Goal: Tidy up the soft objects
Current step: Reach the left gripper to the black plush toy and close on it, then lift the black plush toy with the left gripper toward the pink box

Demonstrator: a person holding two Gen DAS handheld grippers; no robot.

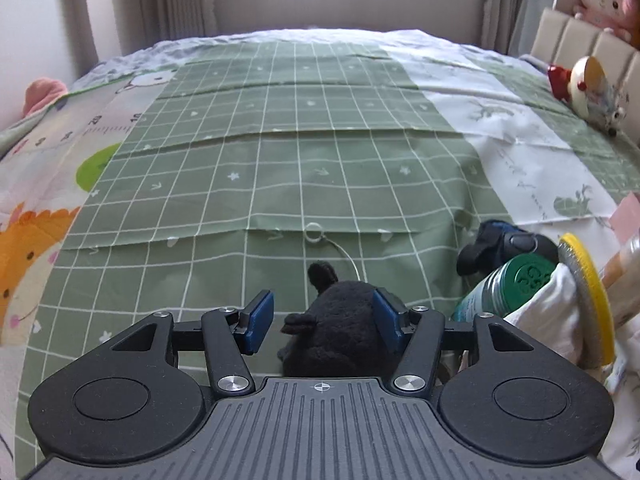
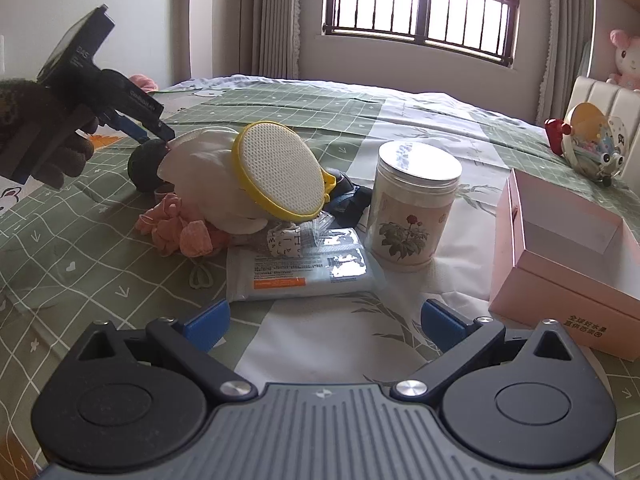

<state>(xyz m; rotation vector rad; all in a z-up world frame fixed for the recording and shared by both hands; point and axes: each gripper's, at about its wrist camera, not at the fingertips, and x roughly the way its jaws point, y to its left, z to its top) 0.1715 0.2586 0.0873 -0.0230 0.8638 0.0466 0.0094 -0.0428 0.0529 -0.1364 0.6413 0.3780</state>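
My left tongs (image 1: pixel 324 318) sit low in the left wrist view, parted around a black plush toy (image 1: pixel 340 328). The right blue pad touches the toy's side; the left pad stands clear of it, so nothing is clamped. The toy lies on the green checked bedspread (image 1: pixel 280 168), bottom centre of the frame, its small ear pointing up the bed.

In the right wrist view my right tongs (image 2: pixel 324 320) spread wide at the bottom of the frame and hold nothing. Just above them lies a flat pack of wipes (image 2: pixel 300 272). Centre frame is the heap of soft things: a white cloth (image 2: pixel 200 168) under a round yellow-rimmed mesh pad (image 2: pixel 280 172), with pink knitted pieces (image 2: pixel 180 228) at the heap's lower left. The black toy shows at the heap's left edge, where the left tongs reach in from the upper left of the frame, gripped by my gloved hand (image 2: pixel 60 152).

Right of the heap stands a lidded jar with a flower print (image 2: pixel 412 212), upright. An open pink box (image 2: pixel 560 248) sits at the right edge of the frame. A pink plush rabbit (image 2: pixel 628 60) perches in the upper right corner.
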